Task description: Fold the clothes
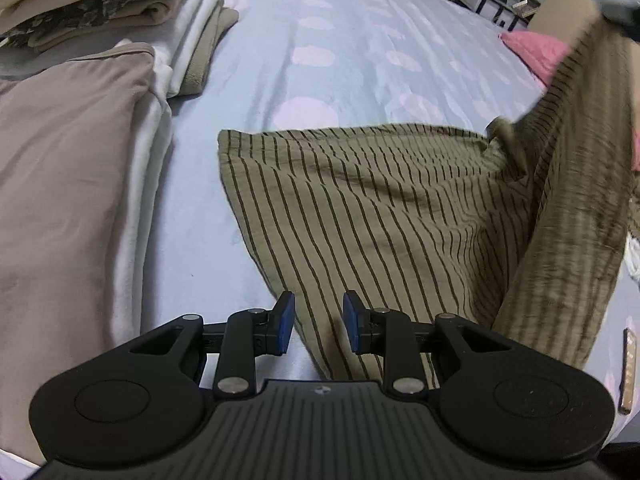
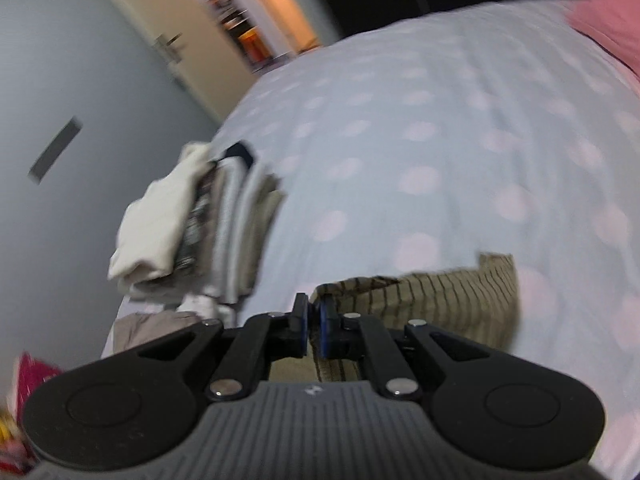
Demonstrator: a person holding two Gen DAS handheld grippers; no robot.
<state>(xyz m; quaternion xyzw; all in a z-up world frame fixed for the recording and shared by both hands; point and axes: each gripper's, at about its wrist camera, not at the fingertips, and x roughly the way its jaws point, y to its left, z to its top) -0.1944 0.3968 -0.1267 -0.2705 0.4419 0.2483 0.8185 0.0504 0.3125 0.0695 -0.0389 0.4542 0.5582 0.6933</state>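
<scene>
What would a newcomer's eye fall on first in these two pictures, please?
The olive striped garment spread on the polka-dot bedsheet, its right side lifted and blurred. The right gripper is shut on its edge, while the left gripper hangs open over its near corner. Folded clothes are stacked at far left.

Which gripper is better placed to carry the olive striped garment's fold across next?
Right. The right gripper is shut on the olive striped garment, one edge raised; the left gripper is open and holds nothing.
</scene>
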